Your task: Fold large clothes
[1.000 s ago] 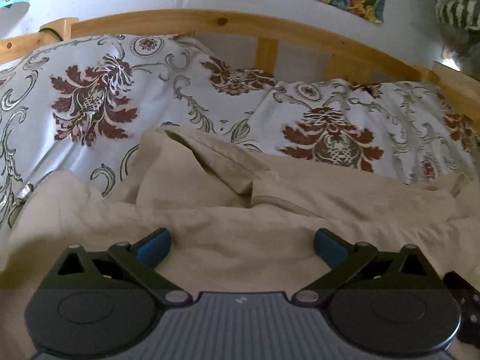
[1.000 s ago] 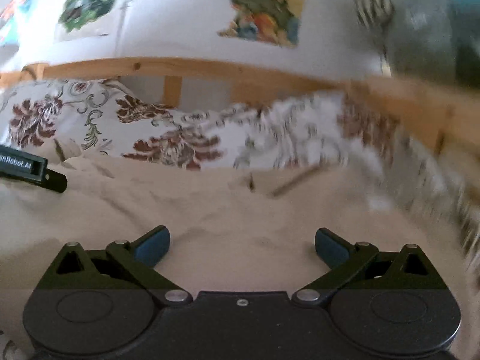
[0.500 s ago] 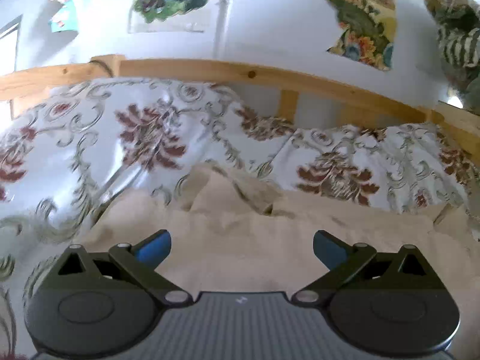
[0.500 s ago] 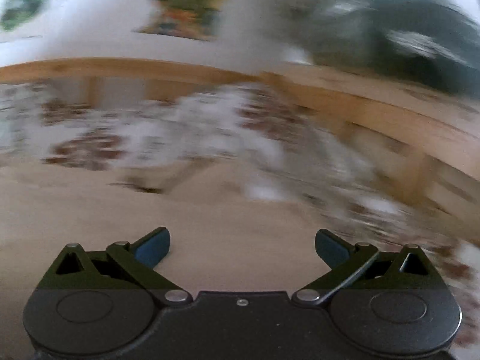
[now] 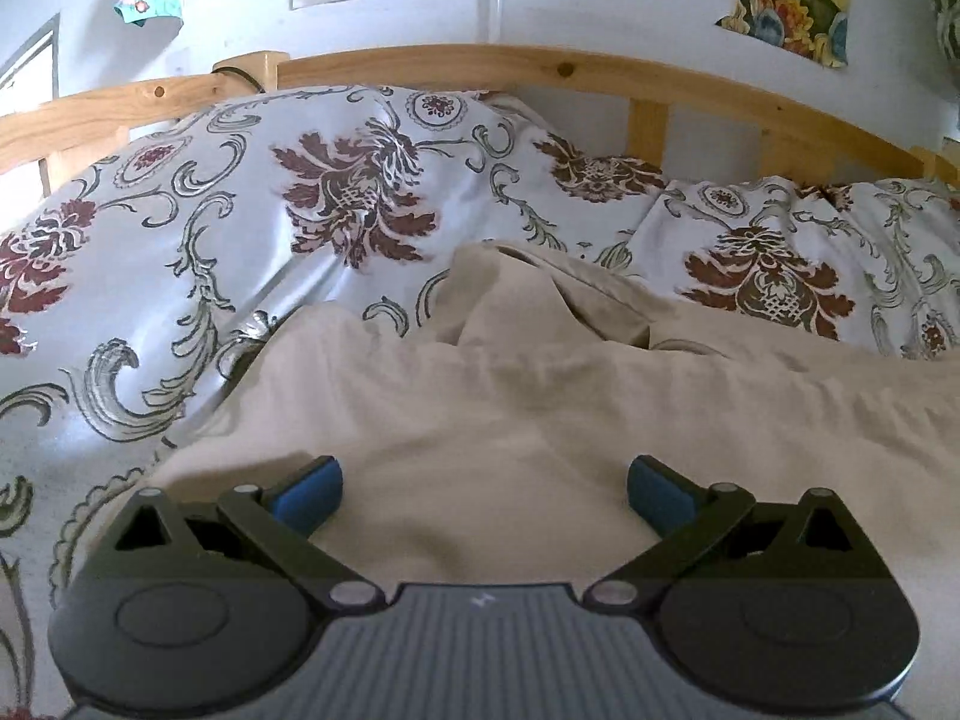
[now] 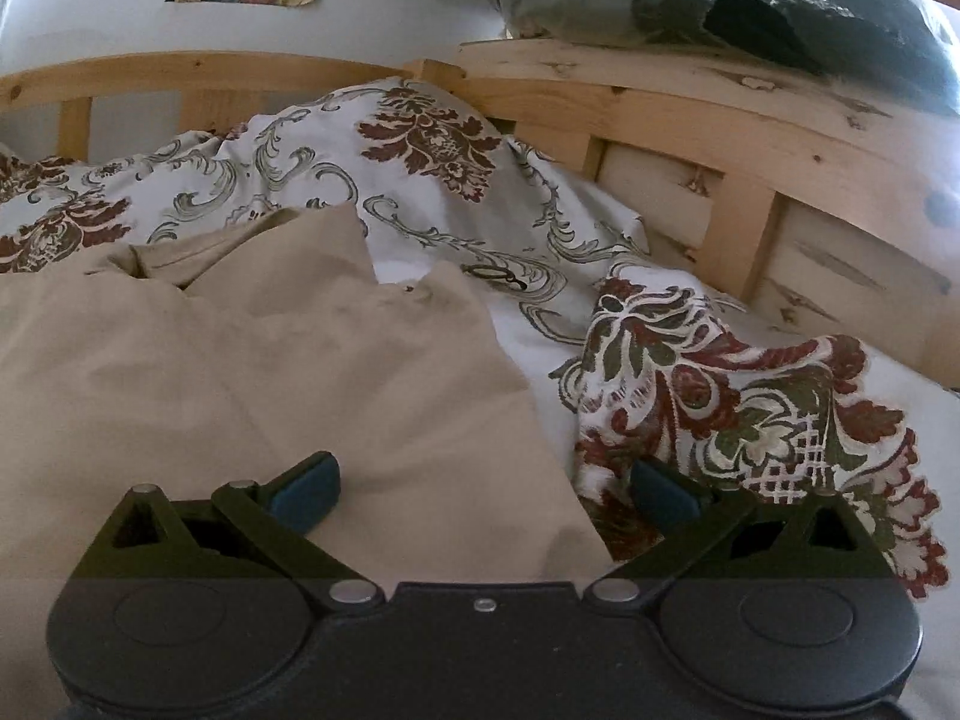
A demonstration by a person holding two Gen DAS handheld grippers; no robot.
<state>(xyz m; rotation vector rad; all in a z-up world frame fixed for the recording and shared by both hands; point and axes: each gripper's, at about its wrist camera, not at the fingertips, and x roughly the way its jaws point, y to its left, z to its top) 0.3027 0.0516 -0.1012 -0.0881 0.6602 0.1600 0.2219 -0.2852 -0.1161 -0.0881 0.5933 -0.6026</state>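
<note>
A large beige garment [image 5: 540, 408] lies spread and rumpled on the bed, with a bunched fold toward the pillows. My left gripper [image 5: 483, 492] hovers open over its left part, nothing between the blue pads. In the right wrist view the same beige garment [image 6: 270, 372] fills the left half, its right edge running diagonally down toward the gripper. My right gripper [image 6: 483, 489] stands open across that edge, the left pad over the cloth and the right pad over the patterned bedding.
Floral pillows [image 5: 270, 228] and a floral bedspread [image 6: 750, 408] surround the garment. A wooden bed frame [image 5: 540, 69] runs along the back and a wooden side rail [image 6: 750, 138] along the right. Dark bundled fabric [image 6: 750, 0] sits on the rail.
The right gripper has swung to the right, from the garment's middle to its right edge near the side rail. The left gripper has shifted left toward the garment's left side. Both stayed open.
</note>
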